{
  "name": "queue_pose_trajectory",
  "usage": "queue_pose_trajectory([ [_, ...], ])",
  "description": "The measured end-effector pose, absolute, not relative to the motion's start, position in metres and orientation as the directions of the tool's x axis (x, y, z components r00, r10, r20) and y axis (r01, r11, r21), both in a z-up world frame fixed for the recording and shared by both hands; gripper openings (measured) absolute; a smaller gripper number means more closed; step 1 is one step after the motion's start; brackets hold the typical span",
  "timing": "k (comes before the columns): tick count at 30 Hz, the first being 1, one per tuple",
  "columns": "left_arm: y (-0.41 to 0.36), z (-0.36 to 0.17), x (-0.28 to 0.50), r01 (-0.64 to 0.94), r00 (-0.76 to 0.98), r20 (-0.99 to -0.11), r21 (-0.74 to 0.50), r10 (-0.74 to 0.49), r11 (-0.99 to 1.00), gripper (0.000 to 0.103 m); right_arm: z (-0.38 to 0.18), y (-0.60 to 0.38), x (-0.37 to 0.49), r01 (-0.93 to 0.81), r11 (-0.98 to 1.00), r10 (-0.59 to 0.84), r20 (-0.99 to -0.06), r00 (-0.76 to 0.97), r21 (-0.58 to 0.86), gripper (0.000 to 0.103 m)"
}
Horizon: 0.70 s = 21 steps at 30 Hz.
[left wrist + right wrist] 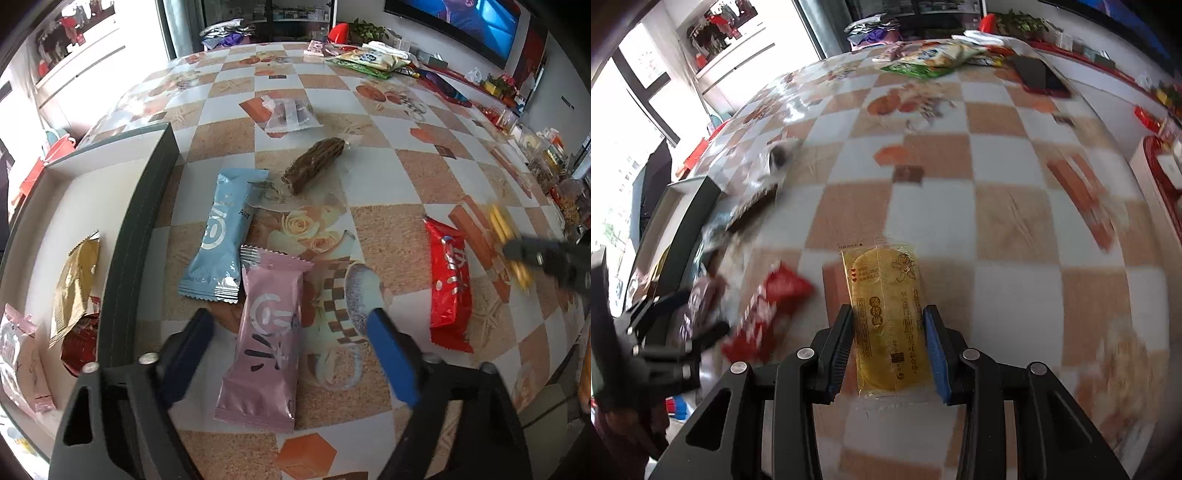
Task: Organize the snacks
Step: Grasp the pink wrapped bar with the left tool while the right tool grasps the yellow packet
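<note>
1. Table w/ checkered orange-and-white floral cloth fills both views; snacks lie scattered on it.
2. Tray, dark rim, white inside, sits at the table's left edge. It holds a gold packet, a pink packet and a red one, partly hidden.
3. Left gripper is low over the table, pointing fwd, fingers spread wide apart. The pink wrapper lies on the cloth btwn them; can't tell if either finger touches it.
4. Right gripper is level, aimed fwd above the table, blue pads pressed on both sides of a yellow cracker pack. The pack is held lengthwise, off the cloth. Seen blurred in the left view.
5. Blue wrapper lies just beside the pink one, near the tray.
6. Red wrapper lies to the right, apart.
7. Brown bar in clear wrap sits farther back.
</note>
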<state>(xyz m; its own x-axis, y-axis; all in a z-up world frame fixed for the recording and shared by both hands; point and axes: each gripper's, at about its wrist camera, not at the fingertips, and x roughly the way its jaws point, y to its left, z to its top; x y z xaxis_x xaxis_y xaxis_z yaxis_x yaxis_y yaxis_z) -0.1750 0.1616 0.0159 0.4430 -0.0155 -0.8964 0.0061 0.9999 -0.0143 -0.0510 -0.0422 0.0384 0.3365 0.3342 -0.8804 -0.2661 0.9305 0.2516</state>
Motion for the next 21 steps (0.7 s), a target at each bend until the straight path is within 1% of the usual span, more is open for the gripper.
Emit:
queue_pose_trajectory([
  [1,0.163,0.018,-0.175,0.001,0.448,-0.894,-0.015,-0.014,1.000,0.065,0.038,-0.045,-0.056,-0.263,0.929,0.340,-0.879,0.334,0.260,0.040],
  [2,0.164,0.019,-0.176,-0.004,0.450,-0.893,-0.015,-0.012,1.000,0.057,0.038,-0.047,-0.058,-0.261,0.928,0.345,-0.878,0.333,0.266,0.040],
  [3,0.167,0.022,-0.176,-0.014,0.448,-0.894,-0.014,-0.006,1.000,0.033,0.038,-0.048,-0.060,-0.259,0.927,0.350,-0.875,0.335,0.271,0.040],
  [4,0.170,0.024,-0.177,-0.018,0.440,-0.898,-0.031,-0.020,0.999,0.027,0.037,-0.048,-0.061,-0.259,0.926,0.354,-0.873,0.337,0.276,0.040],
  [7,0.177,0.026,-0.184,-0.043,0.417,-0.906,-0.097,-0.070,0.994,0.027,0.041,-0.049,-0.067,-0.262,0.919,0.374,-0.861,0.343,0.295,0.040],
  [10,0.177,0.029,-0.195,-0.050,0.425,-0.904,-0.075,-0.047,0.996,0.027,0.044,-0.046,-0.073,-0.270,0.913,0.390,-0.853,0.347,0.307,0.040],
  [14,0.180,0.034,-0.207,-0.060,0.437,-0.898,-0.080,-0.046,0.995,0.027,0.048,-0.044,-0.080,-0.284,0.906,0.401,-0.847,0.349,0.312,0.040],
  [21,0.184,0.060,-0.219,-0.068,0.490,-0.871,-0.073,-0.031,0.995,0.027,0.056,-0.041,-0.088,-0.292,0.896,0.428,-0.830,0.357,0.336,0.040],
])
